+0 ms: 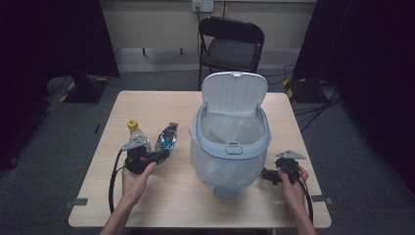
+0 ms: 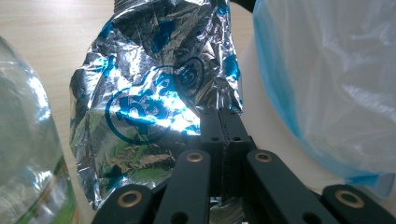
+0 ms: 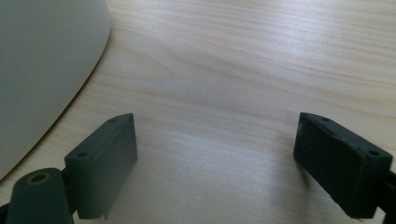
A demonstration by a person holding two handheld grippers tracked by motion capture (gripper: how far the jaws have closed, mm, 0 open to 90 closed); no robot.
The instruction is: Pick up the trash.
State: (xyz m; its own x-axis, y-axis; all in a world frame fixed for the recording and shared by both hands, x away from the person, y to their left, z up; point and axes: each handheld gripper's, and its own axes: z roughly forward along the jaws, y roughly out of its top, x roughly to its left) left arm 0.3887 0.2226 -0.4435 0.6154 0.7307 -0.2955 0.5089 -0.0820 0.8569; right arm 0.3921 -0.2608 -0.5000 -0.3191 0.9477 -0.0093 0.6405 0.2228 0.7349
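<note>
On the left side of the table (image 1: 147, 200), the left claw (image 2: 223, 122) has its two black jaws pressed together on the near edge of a shiny wrapper (image 2: 154, 102); the wrapper lies just beside a clear bottle (image 1: 137, 134) with a yellow cap, and close to the bin (image 1: 230, 147). My guess is that the wrapper goes into the bin next; the bin's lid stands open, so the way in is free. To do that well, the grip should stay tight, because foil is thin and slippery and could slide out; lift it higher than the rim, then let go over the middle of the opening. The wrapper is silver with blue marks, all crinkled and light. The bin is smooth pale plastic with a round front; a thin, see-through bag (image 2: 336, 79) lines it and hangs over the rim. The right claw (image 3: 215, 163) rests low over the bare wood near the bin's base; its jaws are wide apart and hold nothing.
</note>
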